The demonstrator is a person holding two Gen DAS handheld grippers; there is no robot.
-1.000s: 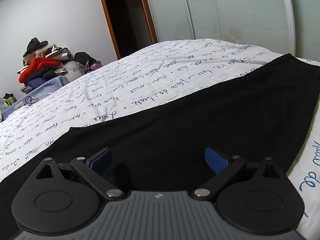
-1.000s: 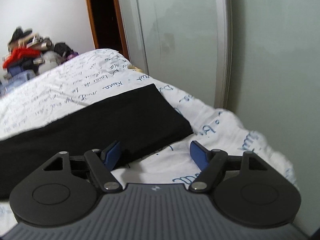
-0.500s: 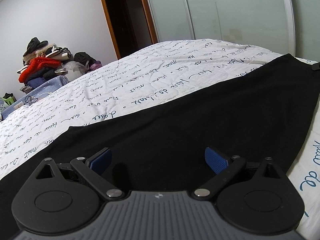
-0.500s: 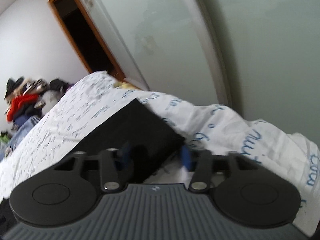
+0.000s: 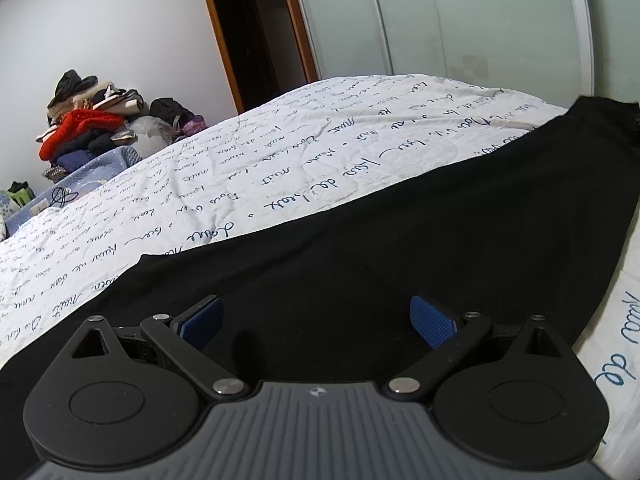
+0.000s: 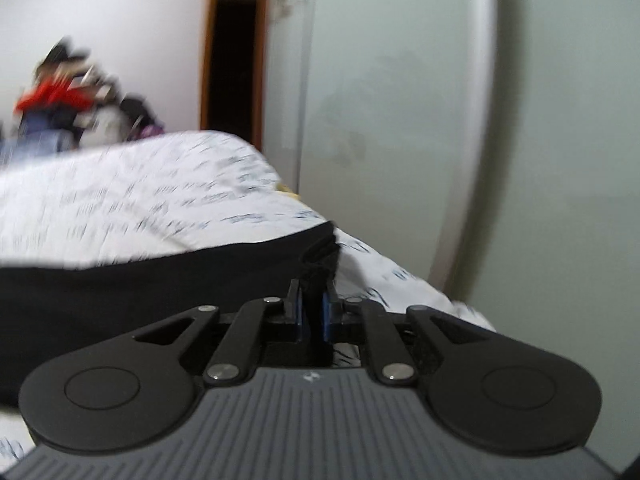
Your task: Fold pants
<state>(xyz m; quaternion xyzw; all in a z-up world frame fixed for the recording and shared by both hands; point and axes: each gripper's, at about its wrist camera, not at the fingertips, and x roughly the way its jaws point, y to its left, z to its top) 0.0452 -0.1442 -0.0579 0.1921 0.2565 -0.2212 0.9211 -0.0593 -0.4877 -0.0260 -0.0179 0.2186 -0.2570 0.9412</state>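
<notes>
Black pants (image 5: 400, 248) lie flat in a long band across a white bed cover (image 5: 280, 160) printed with blue handwriting. My left gripper (image 5: 316, 316) is open and empty, low over the middle of the pants. My right gripper (image 6: 314, 300) is shut on the end corner of the pants (image 6: 160, 280) and lifts that corner off the bed; the fabric bunches between the blue pads (image 6: 329, 312). The right wrist view is motion-blurred.
A pile of clothes (image 5: 88, 128) sits at the far left by the wall. A dark doorway (image 5: 248, 40) and frosted sliding wardrobe doors (image 5: 460, 20) stand behind the bed. The bed's right edge (image 6: 400, 272) runs close to the wardrobe.
My right gripper closed from open onto the pants' end corner and raised it, swinging the view. My left gripper stayed still and open.
</notes>
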